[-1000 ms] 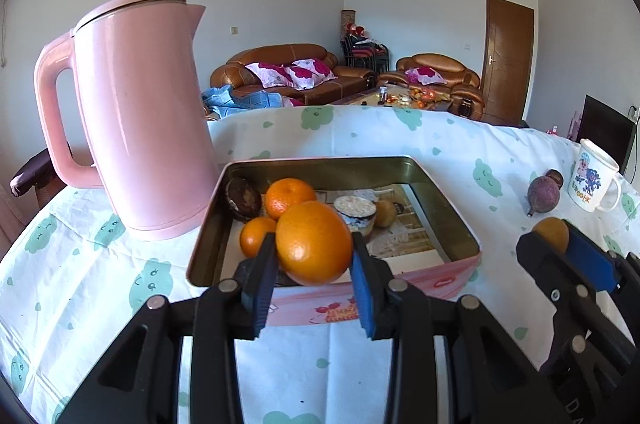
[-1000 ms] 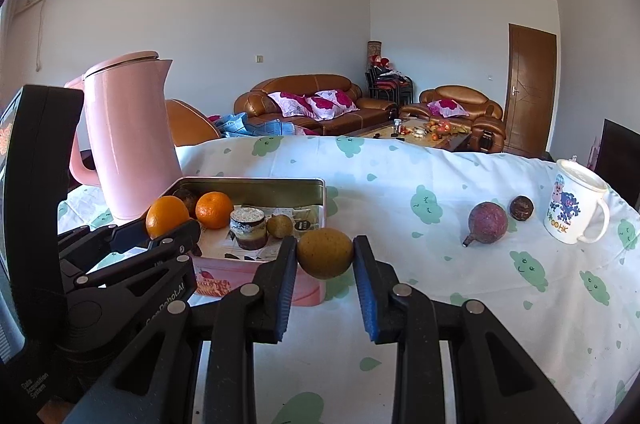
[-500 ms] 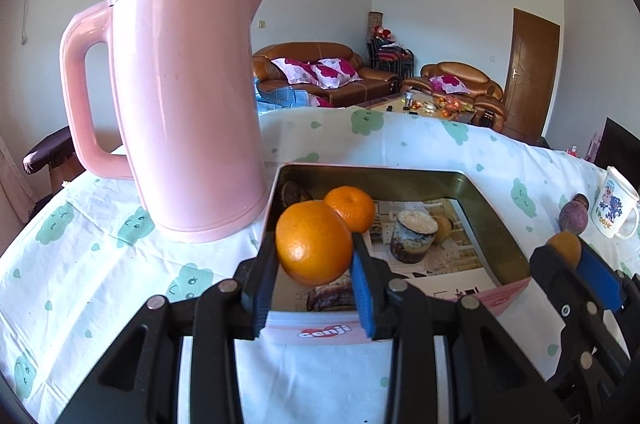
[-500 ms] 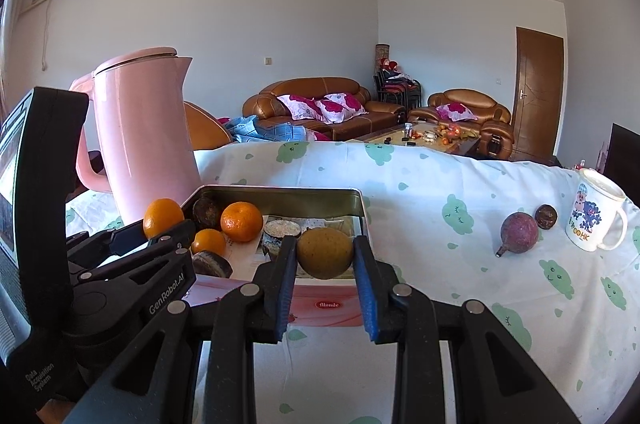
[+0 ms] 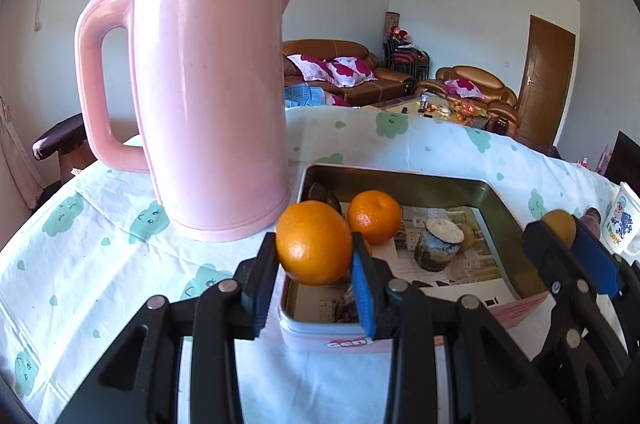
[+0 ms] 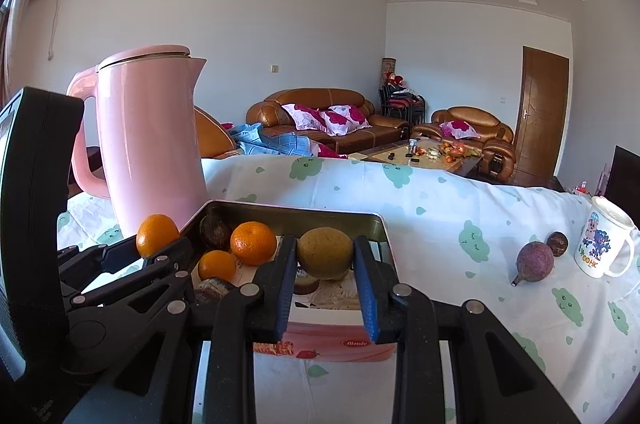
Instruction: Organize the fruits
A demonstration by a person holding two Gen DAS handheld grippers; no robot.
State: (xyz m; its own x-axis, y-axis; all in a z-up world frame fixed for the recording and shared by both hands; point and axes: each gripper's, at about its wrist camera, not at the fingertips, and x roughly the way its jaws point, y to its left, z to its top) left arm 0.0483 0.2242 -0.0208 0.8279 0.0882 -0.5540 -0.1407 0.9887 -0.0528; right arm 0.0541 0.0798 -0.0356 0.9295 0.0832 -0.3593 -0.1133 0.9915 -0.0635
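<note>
My left gripper [image 5: 314,264] is shut on a large orange [image 5: 314,244] and holds it over the near left corner of the pink tin [image 5: 332,338]. My right gripper [image 6: 325,266] is shut on a yellow-brown fruit [image 6: 325,252] above the tin's near edge [image 6: 340,342]. The tin holds a mandarin [image 6: 253,243], a smaller one [image 6: 216,264], dark passion fruits [image 6: 214,230] and a small jar [image 5: 438,244]. The left gripper with its orange [image 6: 157,228] also shows in the right wrist view.
A tall pink kettle [image 5: 208,95] stands just left of the tin. On the tablecloth to the right lie a purple passion fruit [image 6: 534,260], a small dark one [image 6: 557,244] and a white cartoon mug [image 6: 603,243]. Sofas stand beyond the table.
Both grippers have moved forward and left with their fruits, closer to the tin and the kettle. The large orange now sits over the tin's near left corner.
</note>
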